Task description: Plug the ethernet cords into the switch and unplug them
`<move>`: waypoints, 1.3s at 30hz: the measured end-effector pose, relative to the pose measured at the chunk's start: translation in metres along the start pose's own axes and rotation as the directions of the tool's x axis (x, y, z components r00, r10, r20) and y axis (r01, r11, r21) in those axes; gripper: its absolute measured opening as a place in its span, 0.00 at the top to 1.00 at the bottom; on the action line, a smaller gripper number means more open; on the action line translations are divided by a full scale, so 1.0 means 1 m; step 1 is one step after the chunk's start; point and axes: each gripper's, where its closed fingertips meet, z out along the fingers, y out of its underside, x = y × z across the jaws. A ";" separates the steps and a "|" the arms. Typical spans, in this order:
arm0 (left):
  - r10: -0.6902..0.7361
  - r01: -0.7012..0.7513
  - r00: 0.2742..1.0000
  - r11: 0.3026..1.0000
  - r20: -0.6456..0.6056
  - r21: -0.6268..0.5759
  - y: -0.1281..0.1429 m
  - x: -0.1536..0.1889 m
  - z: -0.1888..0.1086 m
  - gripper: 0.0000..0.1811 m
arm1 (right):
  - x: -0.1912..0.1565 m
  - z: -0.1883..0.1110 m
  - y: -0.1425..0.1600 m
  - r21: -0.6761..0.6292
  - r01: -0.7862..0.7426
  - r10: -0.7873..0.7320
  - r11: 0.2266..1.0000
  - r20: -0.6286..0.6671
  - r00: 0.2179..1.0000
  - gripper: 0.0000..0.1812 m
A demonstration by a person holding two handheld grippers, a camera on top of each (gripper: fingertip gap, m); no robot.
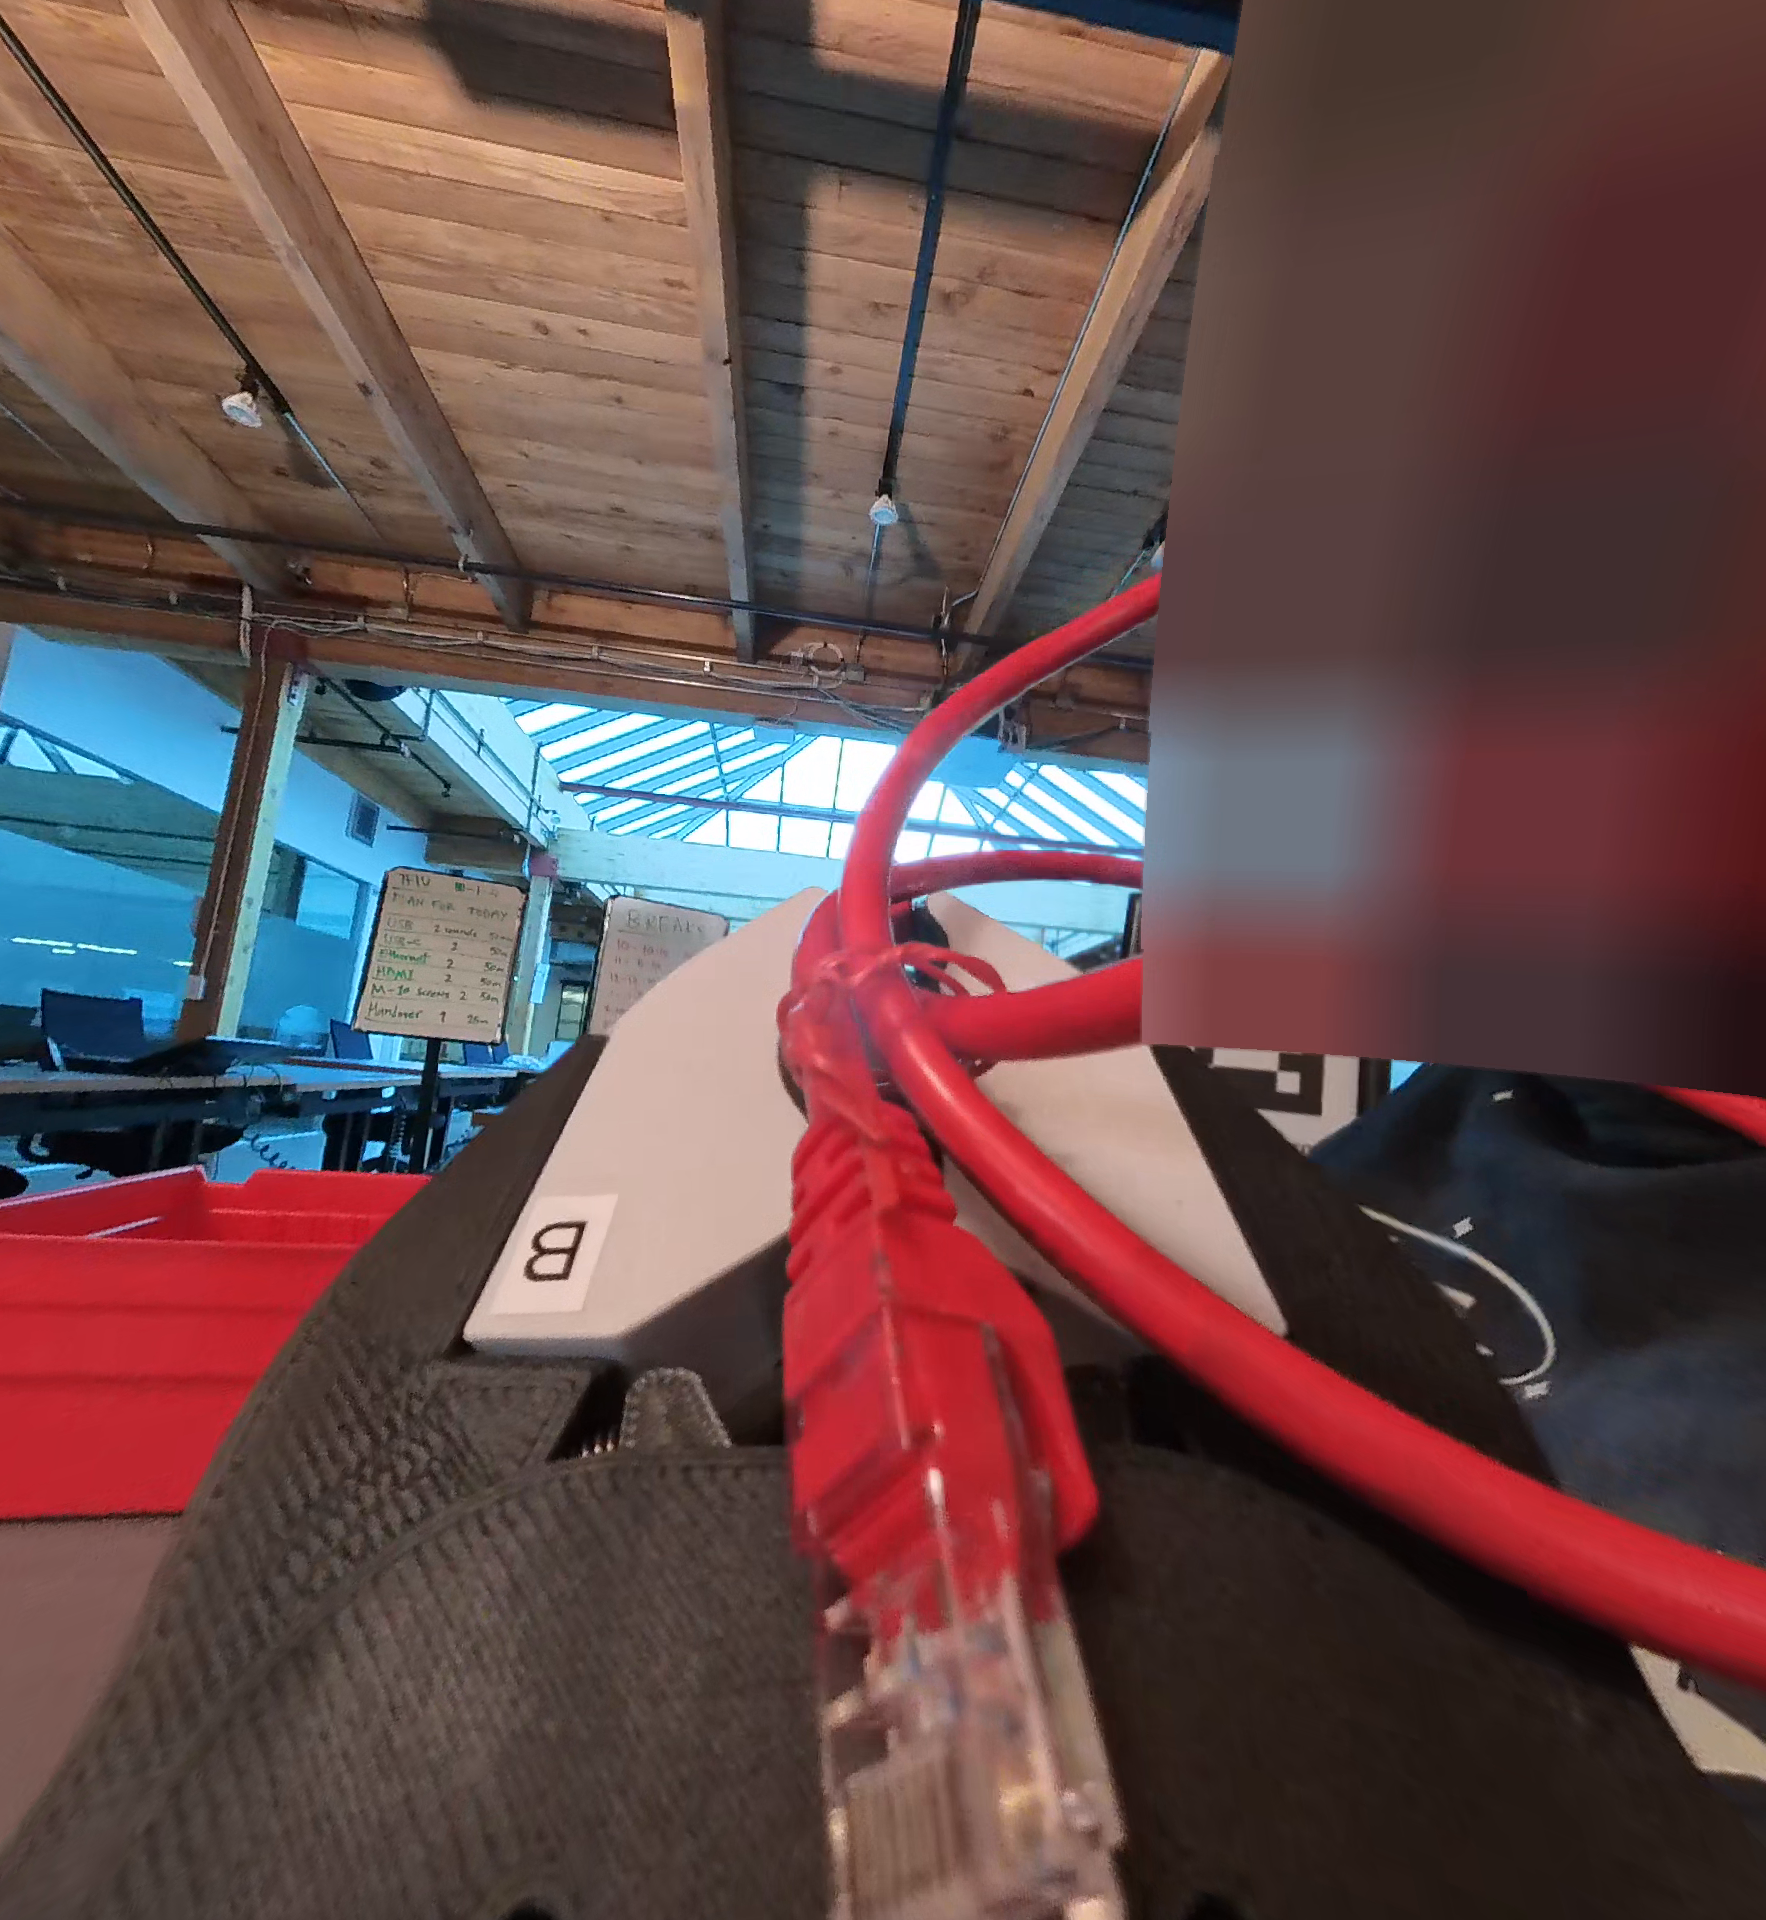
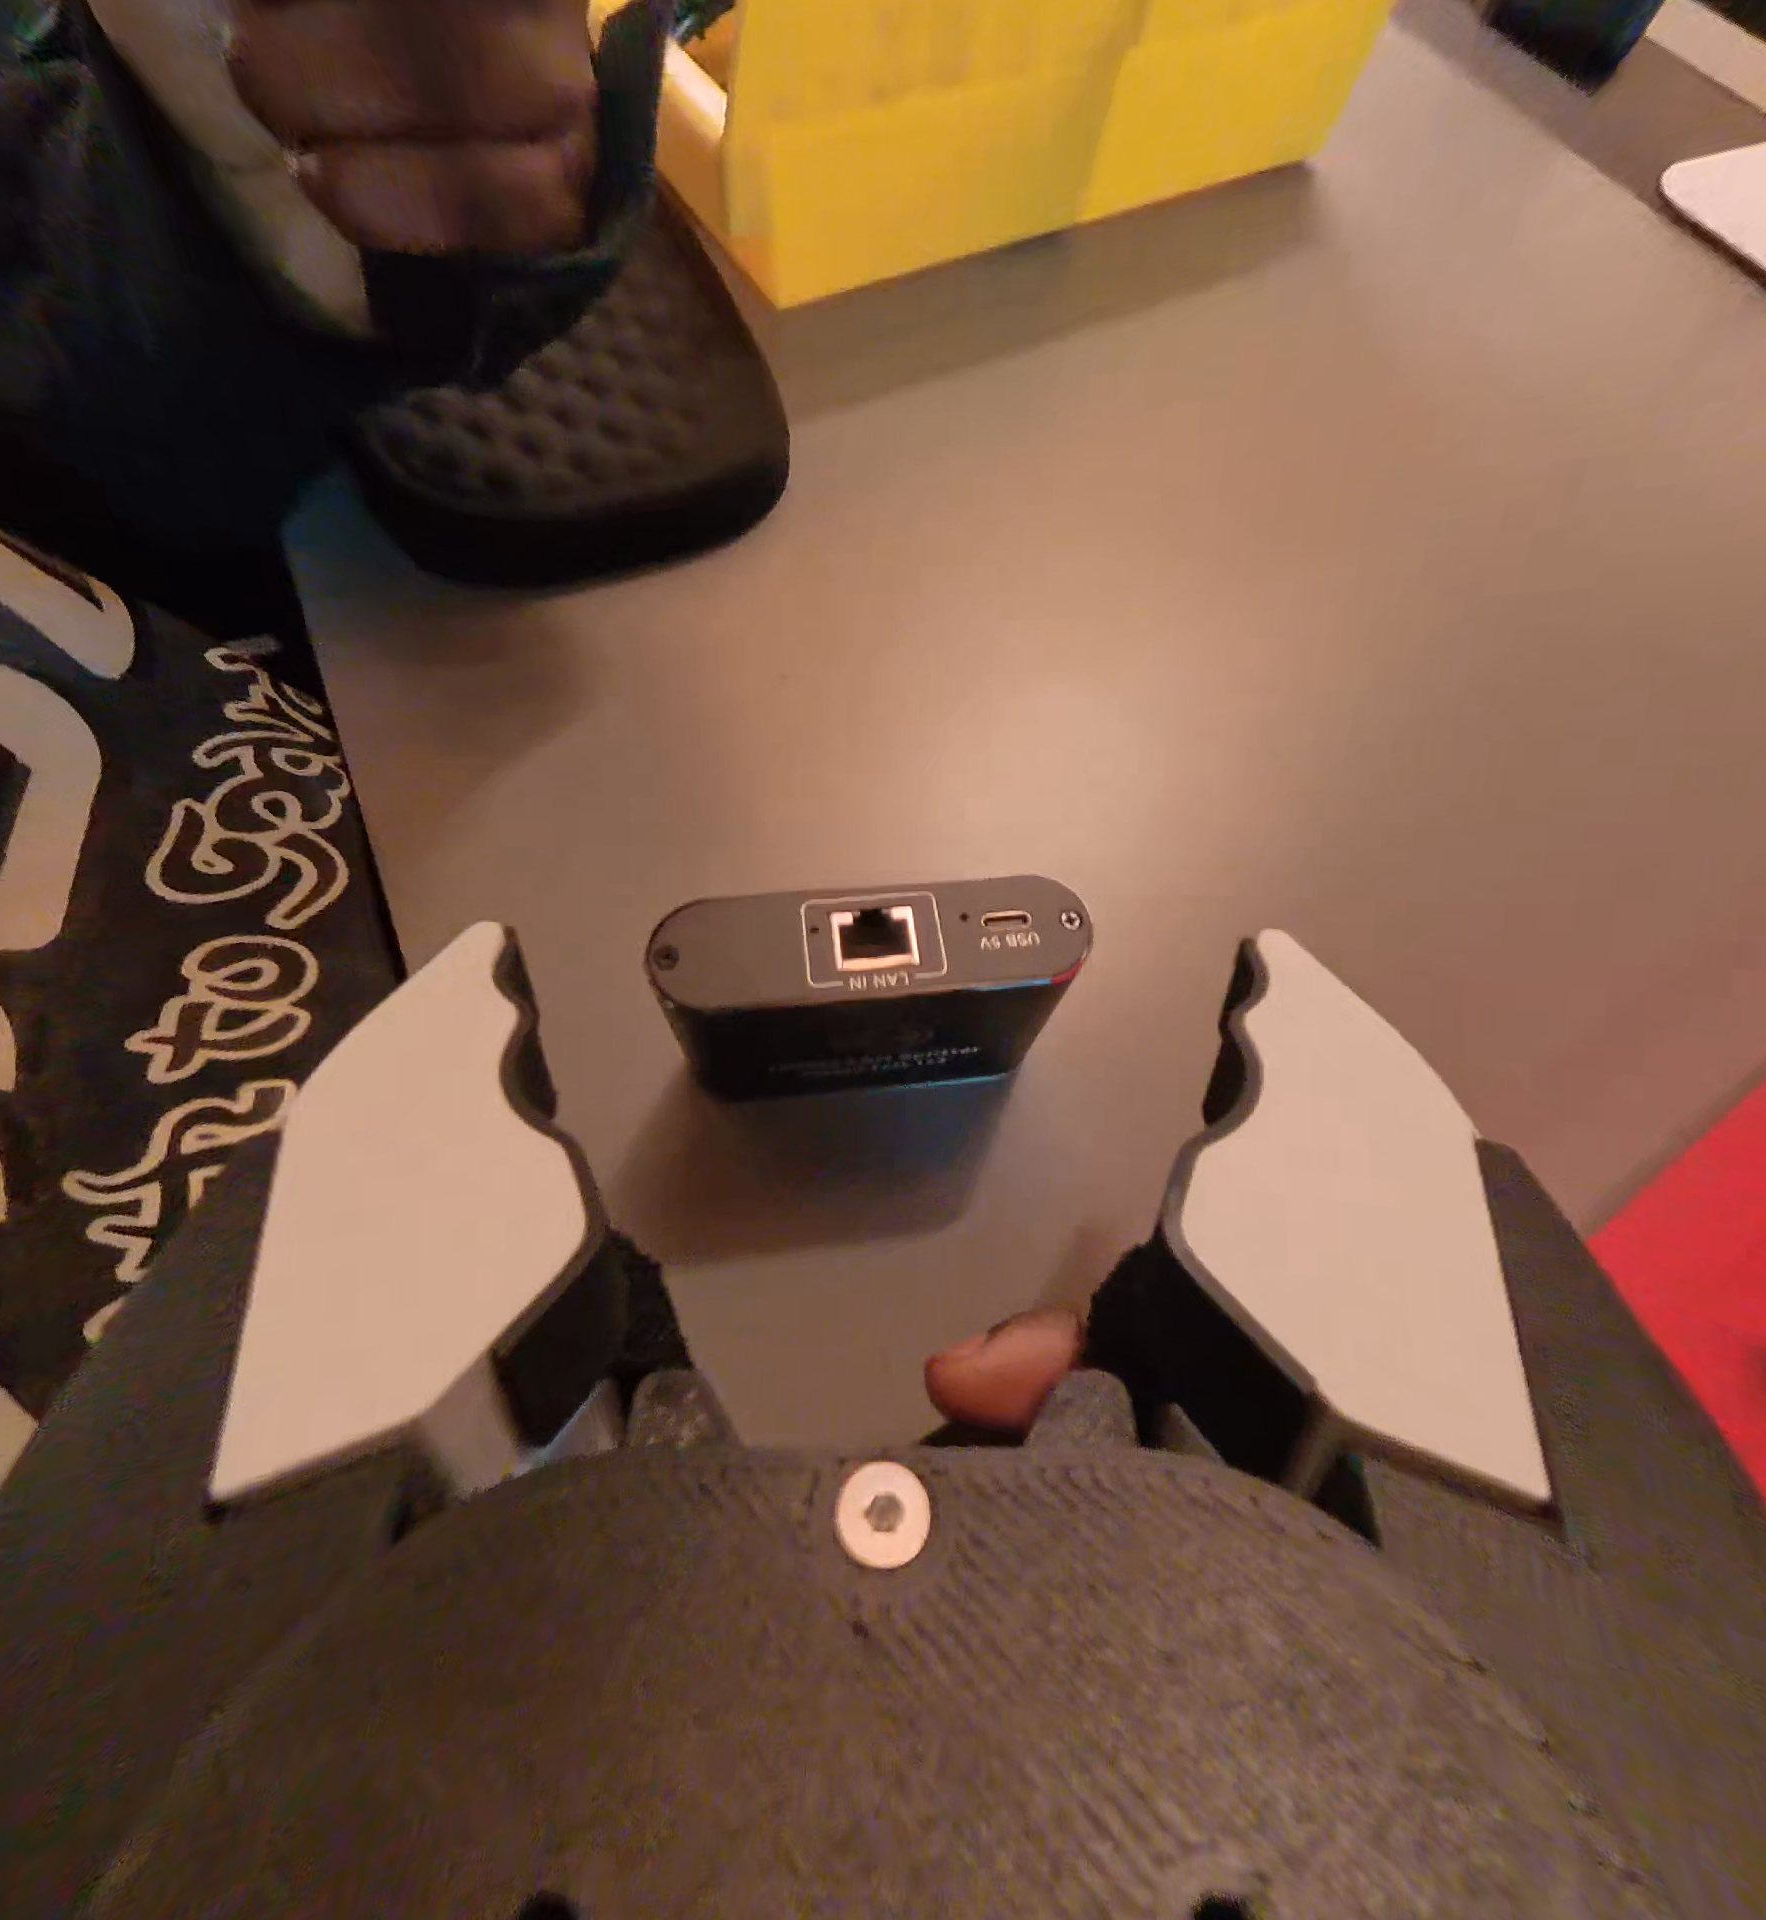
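In the left wrist view my left gripper (image 1: 879, 935) points up towards the ceiling and is shut on a red ethernet cord (image 1: 1118, 1340). The cord's clear plug (image 1: 952, 1704) hangs back towards the camera, and the rest loops off to the right. In the right wrist view my right gripper (image 2: 877, 940) is open and empty, with its grey fingers (image 2: 411, 1205) on either side of a small black switch (image 2: 863, 997). The switch lies on the grey table (image 2: 1222, 623), and its one visible ethernet port (image 2: 874, 935) is empty and faces away from me.
Yellow bins (image 2: 1014, 135) stand at the back of the table. A red tray (image 2: 1741, 1330) is at the right, and red trays (image 1: 110, 1340) also show in the left wrist view. A hand holds the other gripper's black body (image 2: 567, 436) at upper left. A white flat object (image 2: 1762, 208) is at far right. Left tips to right tips: about 20 cm.
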 end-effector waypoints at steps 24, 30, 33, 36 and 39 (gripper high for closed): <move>-0.007 0.011 0.999 0.989 0.033 -0.147 0.026 -0.006 0.004 0.93 | 0.000 0.019 0.013 -0.299 0.098 -0.102 0.949 0.003 0.995 0.31; -0.009 0.016 0.999 0.988 0.049 -0.151 0.026 -0.009 0.004 0.93 | -0.003 0.013 0.013 -0.576 0.137 -0.096 0.806 0.100 0.990 0.32; -0.004 0.012 0.999 0.988 0.052 -0.152 0.025 -0.009 0.003 0.93 | -0.006 0.015 0.027 -0.674 0.173 -0.098 0.718 0.149 0.984 0.34; -0.007 0.015 0.998 0.989 0.059 -0.144 0.023 -0.010 0.001 0.93 | -0.002 0.019 0.036 -0.719 0.170 -0.098 0.674 0.141 0.985 0.37; -0.008 0.017 0.998 0.990 0.062 -0.140 0.021 -0.011 0.000 0.93 | -0.003 0.022 0.047 -0.735 0.157 -0.077 0.659 0.142 0.987 0.37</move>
